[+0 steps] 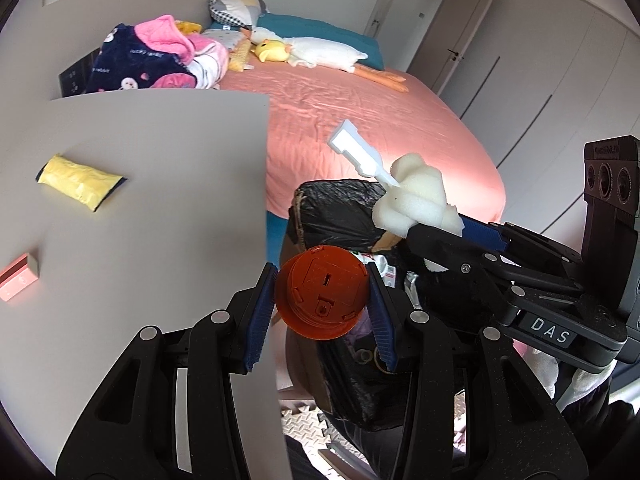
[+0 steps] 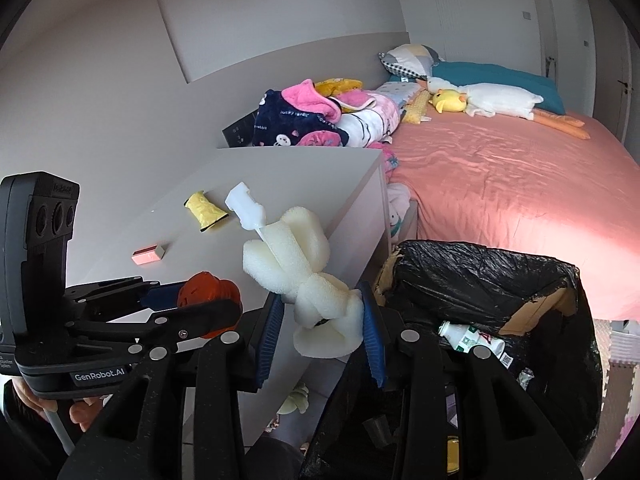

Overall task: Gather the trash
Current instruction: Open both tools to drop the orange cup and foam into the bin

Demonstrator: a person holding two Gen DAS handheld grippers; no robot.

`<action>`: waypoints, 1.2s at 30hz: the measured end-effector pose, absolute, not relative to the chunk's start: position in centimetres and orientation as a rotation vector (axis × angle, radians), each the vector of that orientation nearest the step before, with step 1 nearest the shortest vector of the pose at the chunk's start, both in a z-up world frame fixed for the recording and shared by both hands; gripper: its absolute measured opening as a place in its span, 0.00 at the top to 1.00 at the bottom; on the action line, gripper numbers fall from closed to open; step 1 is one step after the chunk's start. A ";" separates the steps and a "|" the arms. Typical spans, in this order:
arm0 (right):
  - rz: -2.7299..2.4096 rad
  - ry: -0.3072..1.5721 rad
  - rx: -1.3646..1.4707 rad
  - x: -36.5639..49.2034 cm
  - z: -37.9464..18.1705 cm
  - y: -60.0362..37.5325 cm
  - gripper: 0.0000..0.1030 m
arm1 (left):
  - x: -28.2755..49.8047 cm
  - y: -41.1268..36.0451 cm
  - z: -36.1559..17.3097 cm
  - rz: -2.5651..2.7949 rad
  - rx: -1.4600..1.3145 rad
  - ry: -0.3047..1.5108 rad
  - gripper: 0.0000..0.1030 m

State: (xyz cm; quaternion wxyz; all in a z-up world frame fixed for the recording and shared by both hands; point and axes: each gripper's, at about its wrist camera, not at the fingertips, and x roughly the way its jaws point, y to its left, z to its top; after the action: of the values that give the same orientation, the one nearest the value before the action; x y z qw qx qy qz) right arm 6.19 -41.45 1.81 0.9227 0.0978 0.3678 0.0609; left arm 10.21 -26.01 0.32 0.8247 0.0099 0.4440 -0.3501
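Both tongs loaded, carrying trash to the bin.

My left tongs (image 1: 322, 300) pinch an orange cap (image 1: 322, 298) by its sides, just past the counter's (image 1: 140, 200) right edge and over the bin's (image 2: 500, 276) near rim, so I judge it can drop straight into the black liner. My right tongs (image 2: 322, 320) squeeze a foam brush (image 2: 296, 268) at its base, handle pointing up and away, beside the bin's left rim; holding it low keeps the floppy foam from slipping. A bottle (image 2: 474, 338) already lies in the bin. Still on the counter: a yellow wrapper (image 1: 80, 182) near the far left, a pink block (image 1: 18, 282) at the left edge.
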 end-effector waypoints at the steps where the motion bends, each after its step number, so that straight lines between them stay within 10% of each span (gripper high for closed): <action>1: 0.120 0.754 0.202 6.1 1.8 -41.7 0.62 | 10.2 -26.3 0.3 -0.750 0.024 0.944 0.58; 28: -0.053 0.700 0.291 2.4 2.3 -49.5 0.61 | 9.2 -33.6 -0.3 -0.956 0.099 0.994 0.58; 29: -0.062 0.694 0.297 2.3 2.4 -49.9 0.59 | 9.2 -33.8 -0.3 -0.970 0.092 1.000 0.56; 32: -0.131 0.650 0.343 1.5 3.0 -51.3 0.28 | 9.1 -34.2 -0.3 -1.002 0.047 1.041 0.06; 36: -0.215 0.605 0.370 0.6 3.6 -52.9 0.22 | 9.1 -34.6 -0.2 -1.028 0.025 1.047 0.06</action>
State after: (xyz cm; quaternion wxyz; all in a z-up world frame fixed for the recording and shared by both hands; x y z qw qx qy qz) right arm 0.61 -52.86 3.59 0.9321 0.1809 0.2956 -0.1051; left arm 9.08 -34.59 -0.18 0.7428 0.0115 0.4776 -0.4691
